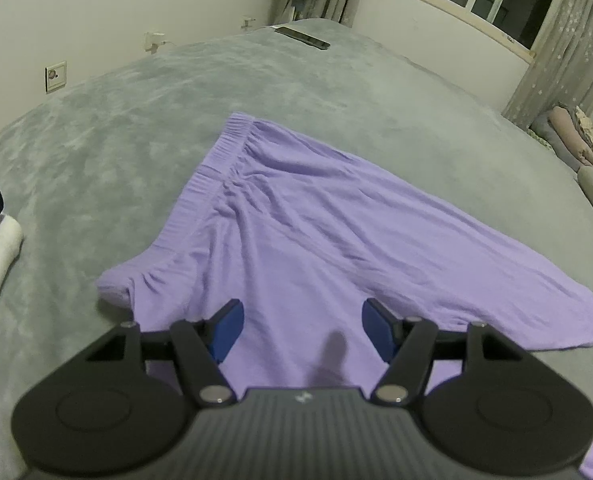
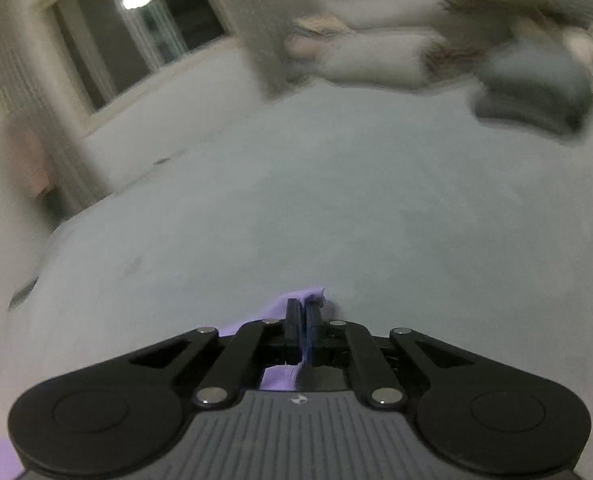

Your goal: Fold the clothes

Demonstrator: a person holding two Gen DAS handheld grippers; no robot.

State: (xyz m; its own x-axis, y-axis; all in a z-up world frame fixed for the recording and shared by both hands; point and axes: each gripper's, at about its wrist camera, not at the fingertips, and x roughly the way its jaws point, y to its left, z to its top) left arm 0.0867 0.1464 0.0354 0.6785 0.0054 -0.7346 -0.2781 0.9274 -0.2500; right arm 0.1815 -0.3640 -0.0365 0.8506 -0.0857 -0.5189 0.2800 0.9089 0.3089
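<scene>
Lying spread across the middle of the left wrist view, a lilac garment (image 1: 296,232) with a gathered waistband covers part of a grey bed (image 1: 108,152). At the bottom of that frame the left hand-held gripper (image 1: 302,328) hovers over the cloth, its blue pads well apart and gripping nothing. In the blurred right wrist view, the right hand-held gripper (image 2: 304,320) sits low in the centre, jaws pinched together on a fold of the lilac cloth. A dark remote (image 1: 302,38) rests on the bed near the top.
</scene>
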